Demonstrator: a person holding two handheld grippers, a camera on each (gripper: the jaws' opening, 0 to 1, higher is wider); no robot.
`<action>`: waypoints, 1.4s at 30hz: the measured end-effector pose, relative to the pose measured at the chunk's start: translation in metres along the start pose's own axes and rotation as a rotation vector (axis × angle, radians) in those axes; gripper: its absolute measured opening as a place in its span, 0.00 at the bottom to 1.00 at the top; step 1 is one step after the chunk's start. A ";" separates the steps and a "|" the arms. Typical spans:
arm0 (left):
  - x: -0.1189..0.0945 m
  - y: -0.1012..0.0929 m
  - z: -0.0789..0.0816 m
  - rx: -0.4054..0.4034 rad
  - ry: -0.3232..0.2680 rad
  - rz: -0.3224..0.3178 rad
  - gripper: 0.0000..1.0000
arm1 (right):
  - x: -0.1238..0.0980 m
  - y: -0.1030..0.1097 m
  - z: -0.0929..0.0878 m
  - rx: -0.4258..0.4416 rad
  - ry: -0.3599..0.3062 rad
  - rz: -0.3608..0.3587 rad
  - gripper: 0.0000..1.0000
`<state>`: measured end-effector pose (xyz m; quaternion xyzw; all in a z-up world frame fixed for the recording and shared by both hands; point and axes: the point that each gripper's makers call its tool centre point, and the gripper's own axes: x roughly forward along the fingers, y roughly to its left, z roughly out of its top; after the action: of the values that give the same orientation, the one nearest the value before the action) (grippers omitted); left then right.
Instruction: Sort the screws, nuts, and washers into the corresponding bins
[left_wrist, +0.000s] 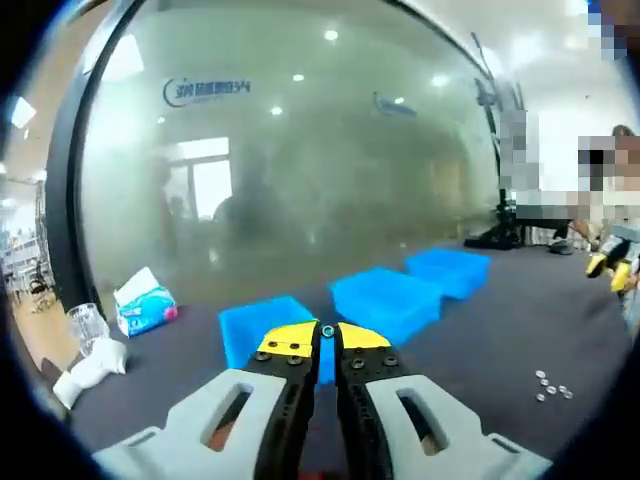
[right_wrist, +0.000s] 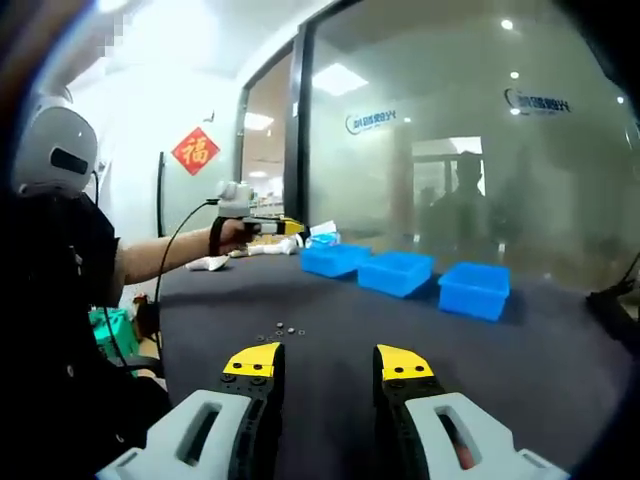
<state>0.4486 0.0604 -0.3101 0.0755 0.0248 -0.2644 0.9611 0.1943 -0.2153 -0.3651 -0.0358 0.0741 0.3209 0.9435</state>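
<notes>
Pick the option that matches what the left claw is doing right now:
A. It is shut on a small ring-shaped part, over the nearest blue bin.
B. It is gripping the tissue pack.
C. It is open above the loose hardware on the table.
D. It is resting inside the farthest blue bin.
A: in the left gripper view the left claw has its yellow tips pinched on a small ring-shaped part above the nearest blue bin.

A tissue pack (left_wrist: 145, 300), clear cup (left_wrist: 87, 324) and white cloth (left_wrist: 88, 368) sit near the counter (left_wrist: 480, 330) edge. A frosted glass wall (left_wrist: 320, 170) stands behind. A red ornament (right_wrist: 196, 150) hangs on the far wall.
</notes>
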 end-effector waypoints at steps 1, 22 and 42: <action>0.007 0.003 0.000 -0.004 0.005 0.005 0.02 | -0.001 0.000 -0.001 0.002 0.001 -0.002 0.32; 0.075 0.041 -0.039 -0.058 0.176 0.104 0.05 | -0.012 -0.005 -0.003 0.018 0.005 -0.030 0.32; 0.025 0.016 -0.020 -0.076 0.110 0.030 0.40 | -0.011 -0.007 -0.004 0.016 -0.004 -0.018 0.32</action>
<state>0.4778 0.0649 -0.3301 0.0539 0.0866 -0.2441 0.9644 0.1894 -0.2284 -0.3669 -0.0283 0.0742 0.3121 0.9467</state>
